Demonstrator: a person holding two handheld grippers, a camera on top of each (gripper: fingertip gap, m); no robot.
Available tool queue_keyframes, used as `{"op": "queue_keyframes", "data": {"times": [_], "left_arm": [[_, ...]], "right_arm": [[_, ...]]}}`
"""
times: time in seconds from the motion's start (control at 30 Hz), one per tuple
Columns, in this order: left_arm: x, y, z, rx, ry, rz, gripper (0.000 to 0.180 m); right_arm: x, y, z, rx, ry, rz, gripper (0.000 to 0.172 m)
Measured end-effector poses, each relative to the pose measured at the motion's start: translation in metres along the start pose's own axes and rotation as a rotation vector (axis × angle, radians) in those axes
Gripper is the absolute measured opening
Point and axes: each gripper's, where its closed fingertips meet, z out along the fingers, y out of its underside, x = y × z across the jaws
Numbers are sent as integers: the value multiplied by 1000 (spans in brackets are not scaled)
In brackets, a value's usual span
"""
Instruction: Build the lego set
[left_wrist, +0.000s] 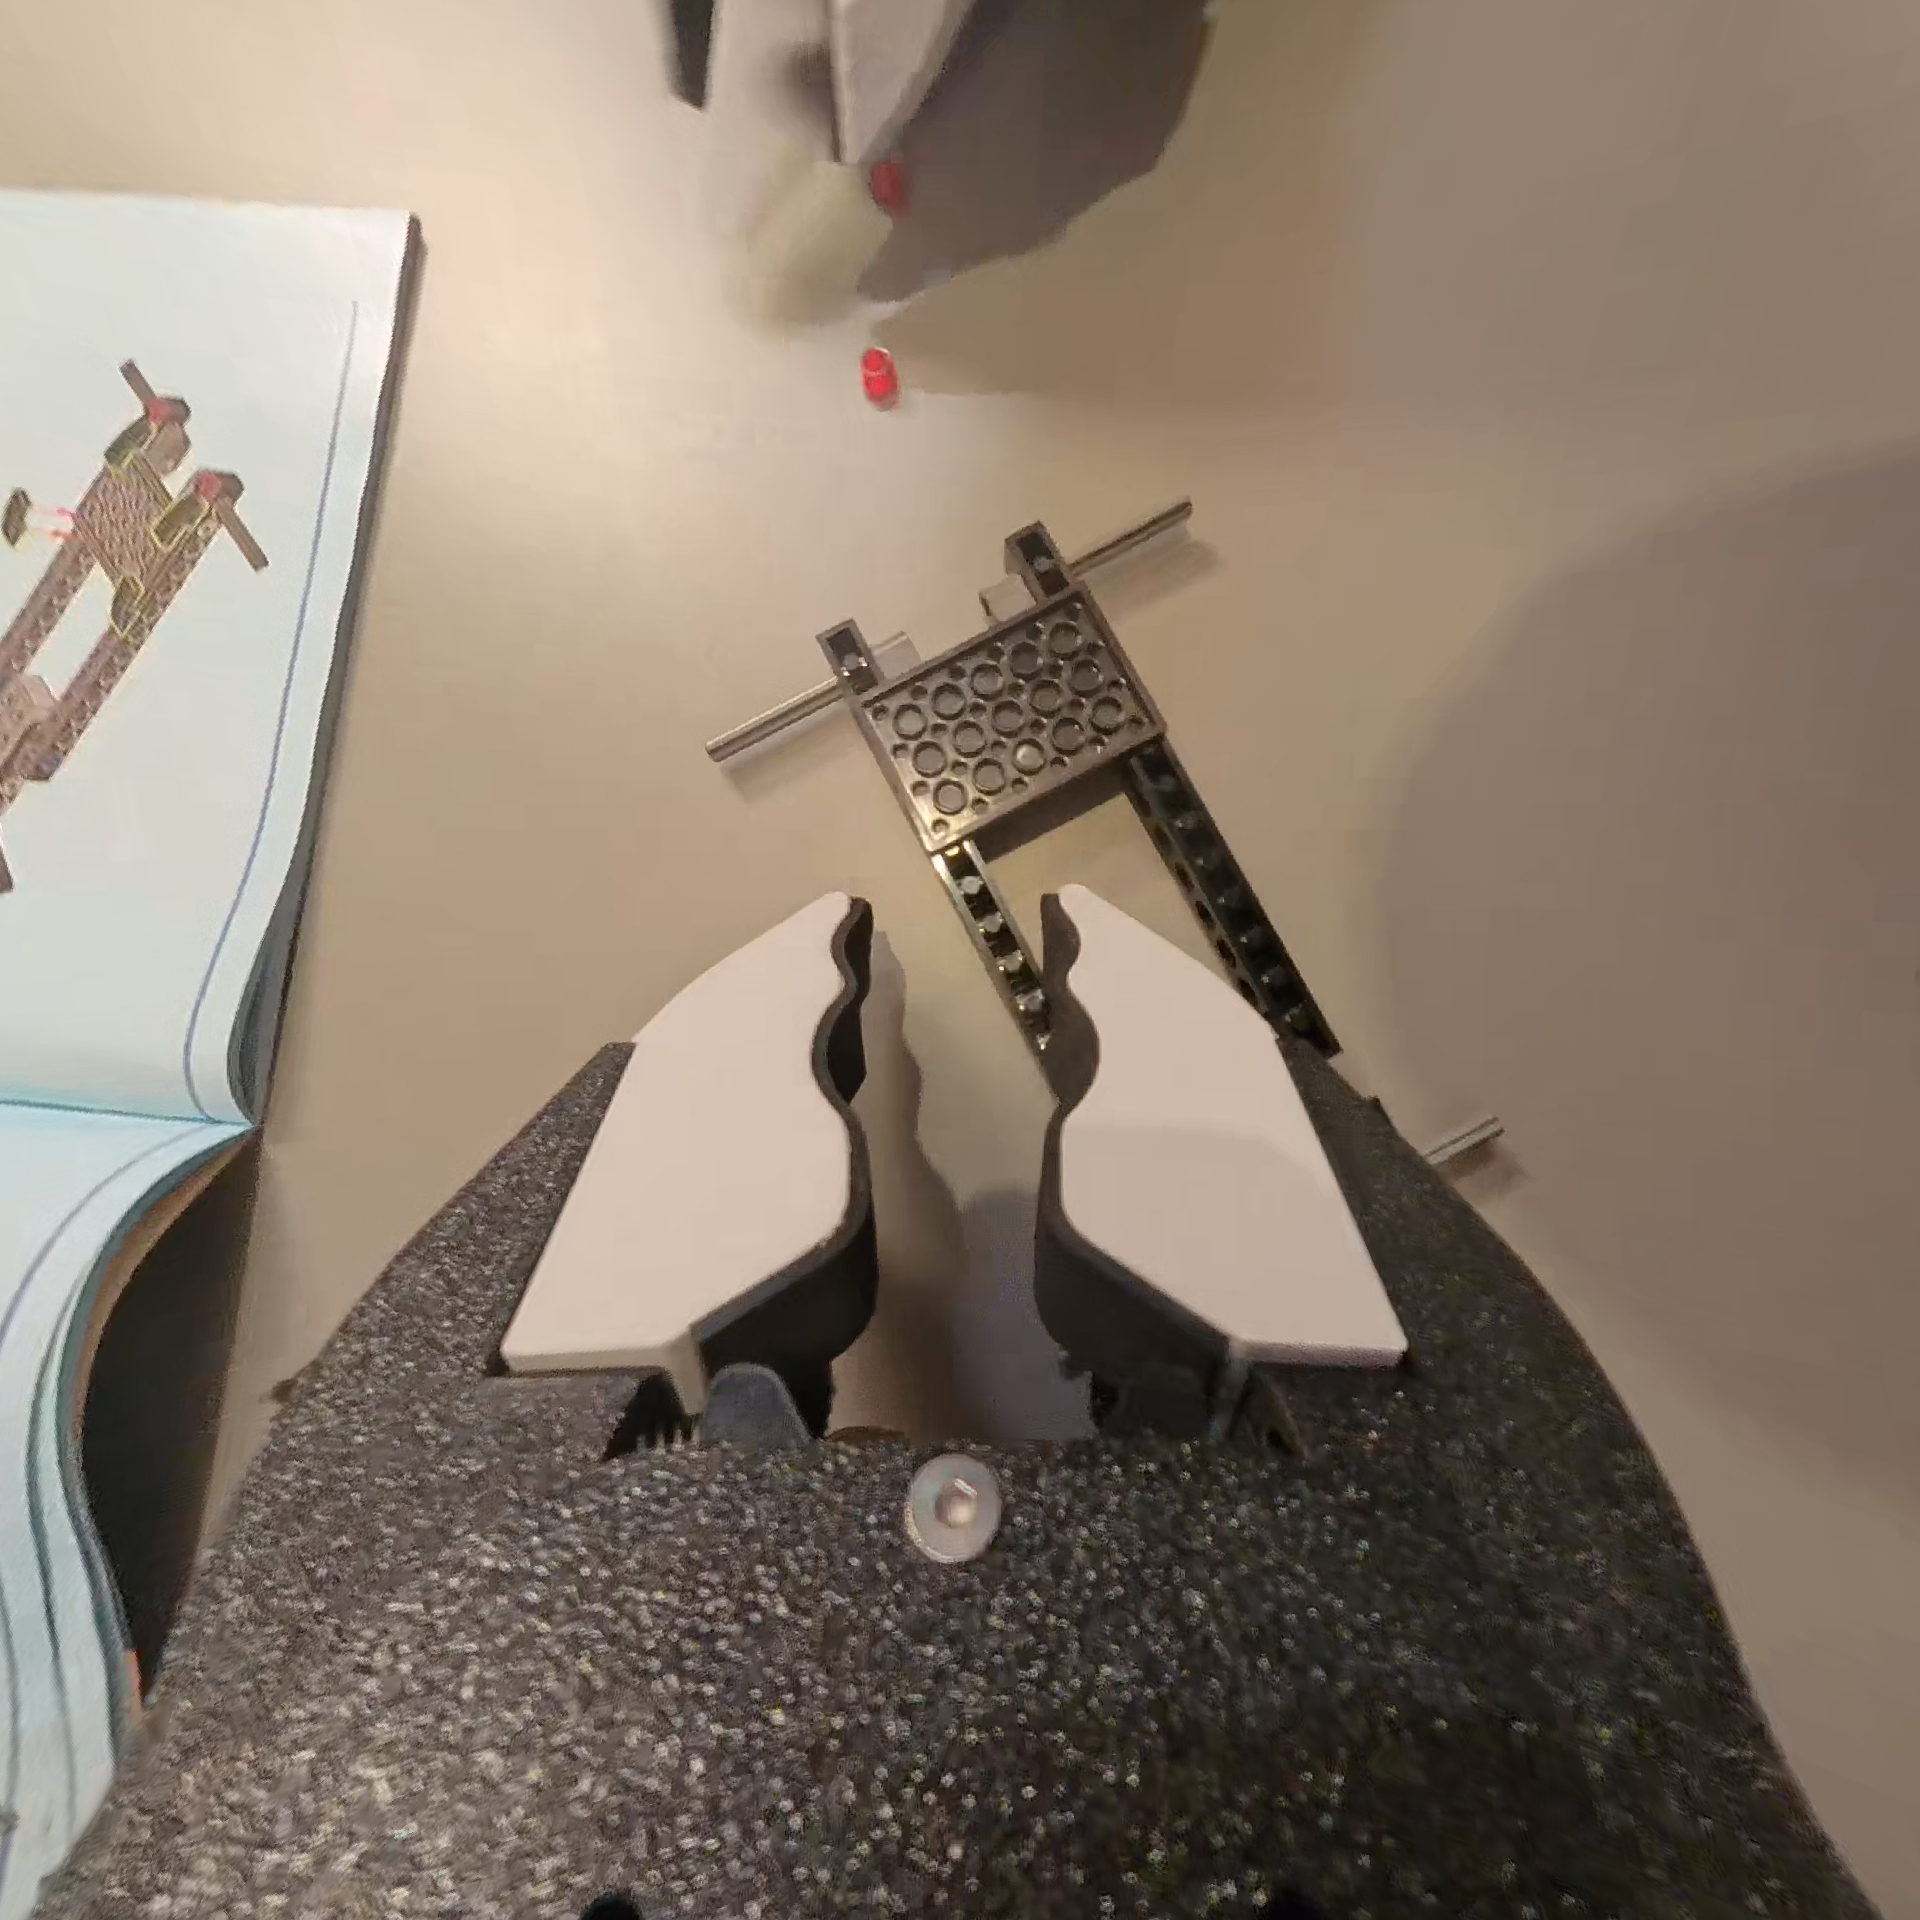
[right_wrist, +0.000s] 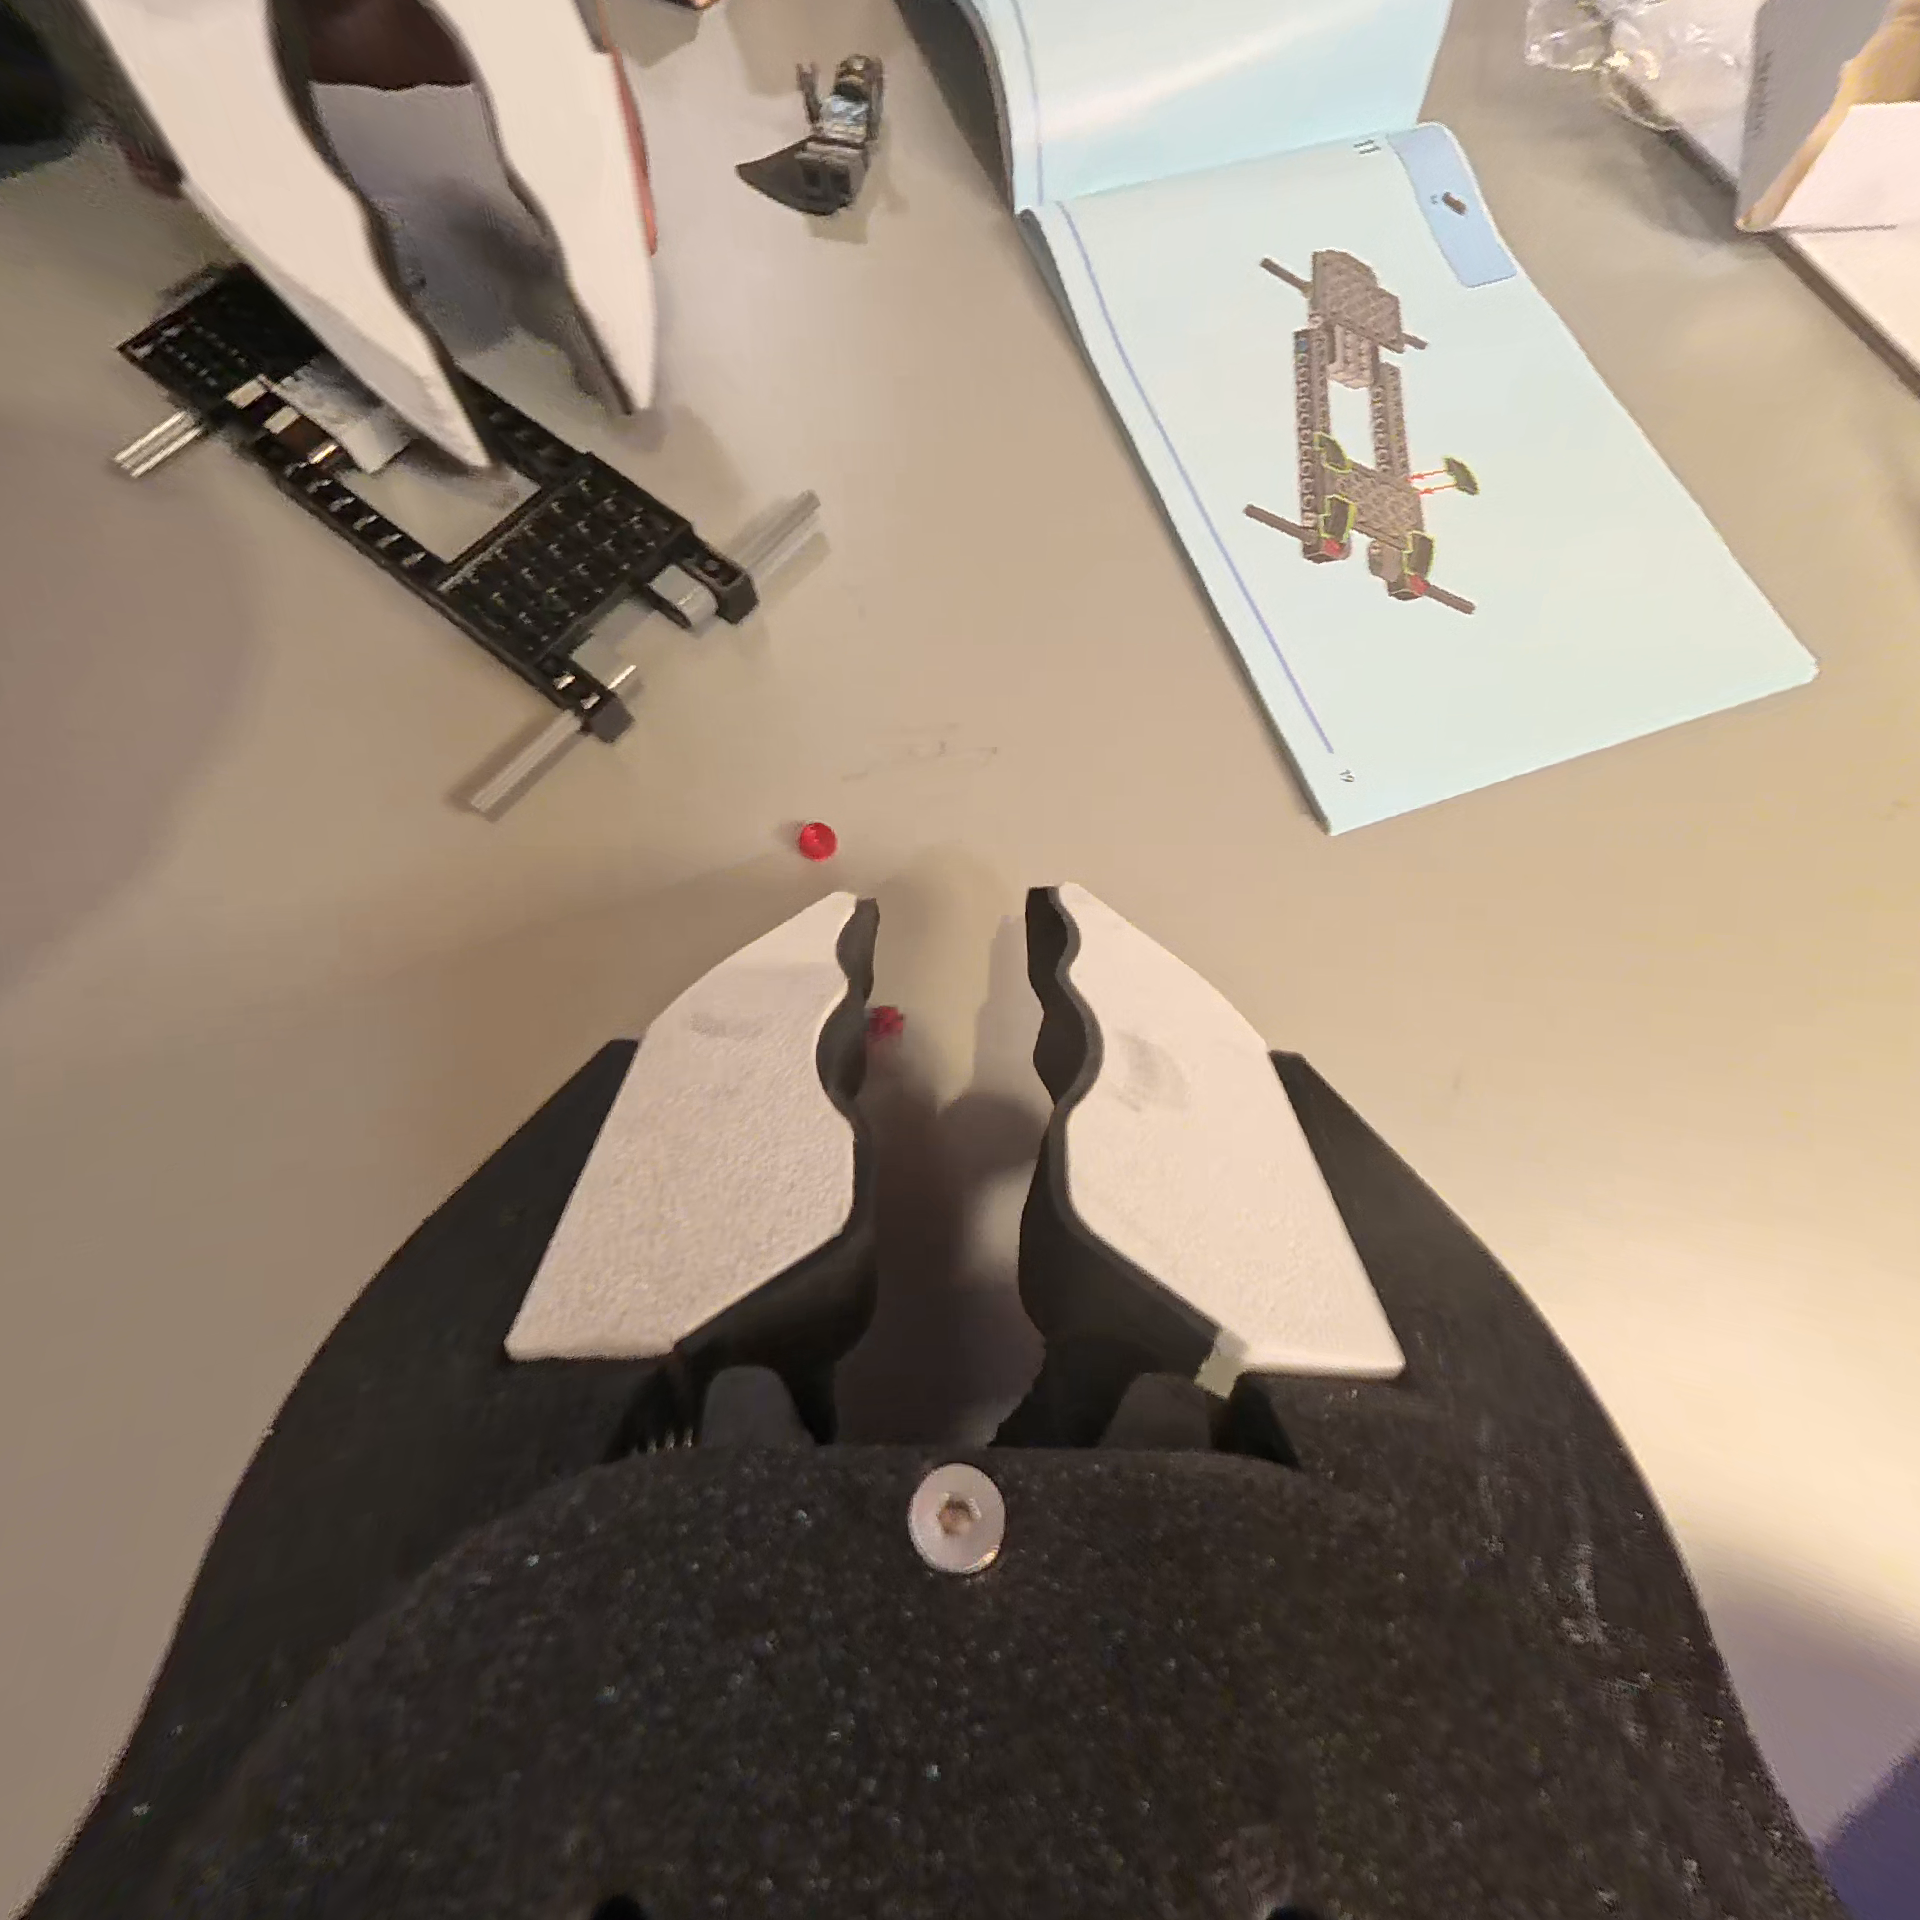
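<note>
In the left wrist view, the left hand-held gripper (left_wrist: 956, 914) is hovering over the beige surface (left_wrist: 520, 831) with its jaws standing moderately apart and nothing pressed between them. The dark brick frame (left_wrist: 1013, 717) is lying just ahead, one of its long rails running down between the white fingers (left_wrist: 717, 1132), close against the right one; whether that finger is touching it is unclear. Grey axles (left_wrist: 774, 719) are sticking out from the frame's sides. An open instruction booklet (left_wrist: 177, 675) is resting at the left. Farther off, a small red round piece (left_wrist: 880, 376) is sitting on the surface, and the other gripper is showing blurred beyond it with a second red piece (left_wrist: 888, 187) at its tip.

In the right wrist view, the right hand-held gripper (right_wrist: 951, 909) is likewise standing partly apart. A tiny red piece (right_wrist: 886, 1023) is lying on the surface by its left finger (right_wrist: 727, 1132), not clamped. Another red round piece (right_wrist: 818, 840) is sitting just ahead. The frame (right_wrist: 540, 561) is lying up left beneath the left gripper (right_wrist: 551, 416), and the booklet (right_wrist: 1455, 499) is at the right.
</note>
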Motion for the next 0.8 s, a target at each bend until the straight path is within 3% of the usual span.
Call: {"op": "queue_keyframes", "data": {"times": [0.5,0.8], "left_arm": [[-4,-22,2,154,-13,-33,30],[-3,-15,4,126,11,-54,30]], "right_arm": [[-22,-5,12,-14,-39,-108,22],[-27,-3,22,-68,-49,-135,19]]}}
